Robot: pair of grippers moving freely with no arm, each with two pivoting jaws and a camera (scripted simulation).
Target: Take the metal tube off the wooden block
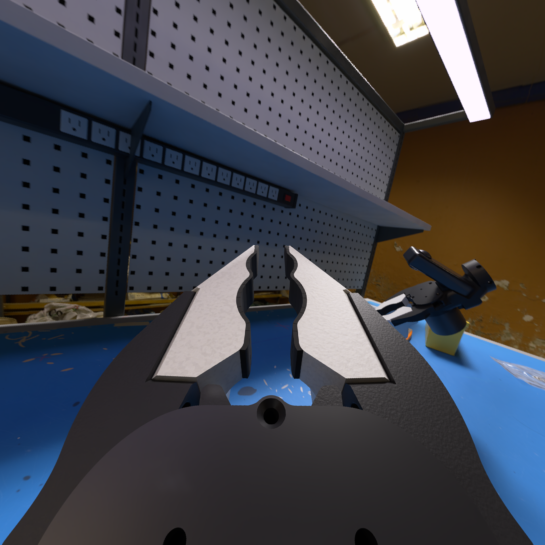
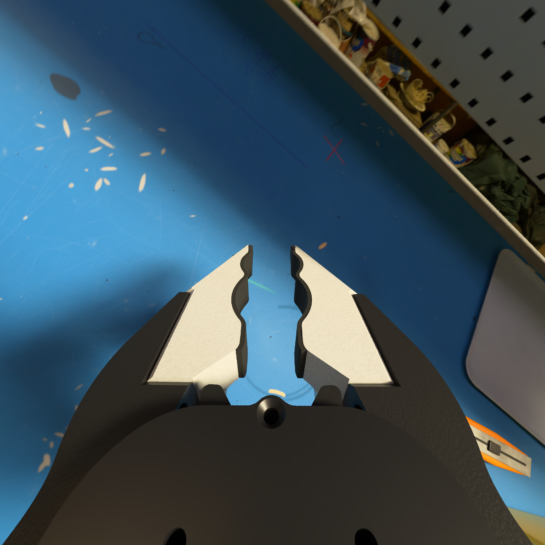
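Note:
In the left wrist view a dark metal tube [image 1: 446, 323] stands upright on a yellowish wooden block [image 1: 442, 342] at the right of the blue table [image 1: 59, 383]. My right gripper [image 1: 385, 311] hovers just above the tube, its fingers pointing left past it and not around it. In its own view the right gripper [image 2: 271, 247] is open and empty, looking down on bare blue table [image 2: 177, 206]; the tube is hidden there. A yellow corner [image 2: 529, 529] shows at the bottom right. My left gripper [image 1: 270, 247] is open and empty, well left of the block, aimed at the pegboard.
A grey pegboard wall [image 1: 206, 236] with a shelf [image 1: 265, 141] and a power strip [image 1: 206, 171] closes the table's far side. A clear plastic bag [image 1: 525, 376] lies right of the block. A grey flat pad [image 2: 507, 339] and an orange utility knife [image 2: 501, 454] lie by the right gripper.

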